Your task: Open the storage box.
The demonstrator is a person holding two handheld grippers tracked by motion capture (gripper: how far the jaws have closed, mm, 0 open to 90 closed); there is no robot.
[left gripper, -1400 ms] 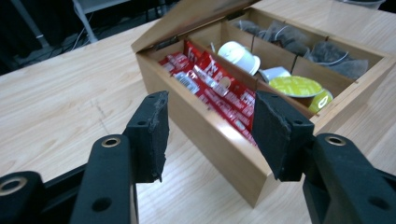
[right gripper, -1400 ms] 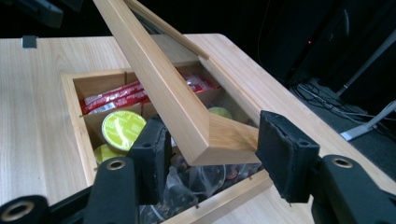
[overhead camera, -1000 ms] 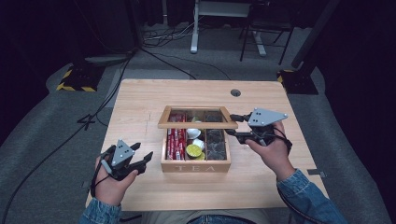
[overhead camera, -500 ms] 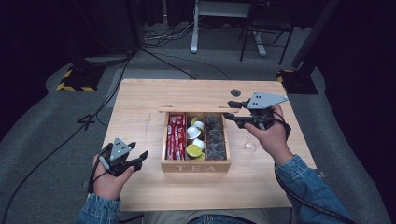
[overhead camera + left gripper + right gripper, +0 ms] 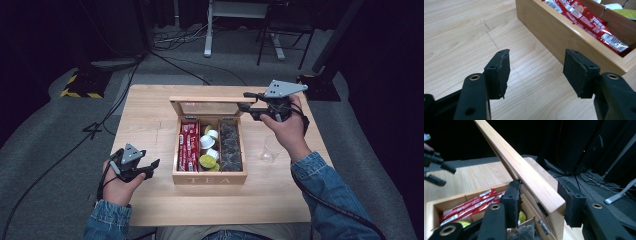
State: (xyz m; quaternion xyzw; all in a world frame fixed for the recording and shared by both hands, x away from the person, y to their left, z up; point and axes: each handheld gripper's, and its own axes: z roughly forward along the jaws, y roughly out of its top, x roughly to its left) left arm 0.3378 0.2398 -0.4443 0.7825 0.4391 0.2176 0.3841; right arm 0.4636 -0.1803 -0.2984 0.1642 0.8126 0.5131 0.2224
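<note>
Where wood shows: "TEA" on box (image 5: 209, 179) front.

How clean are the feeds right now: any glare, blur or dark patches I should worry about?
High view: table evenly lit, floor beyond falls to black, slightly soft. Left gripper view: sharp, red packets glossy but readable. Right gripper view: lid close and bright against a black background, box interior shaded.
</note>
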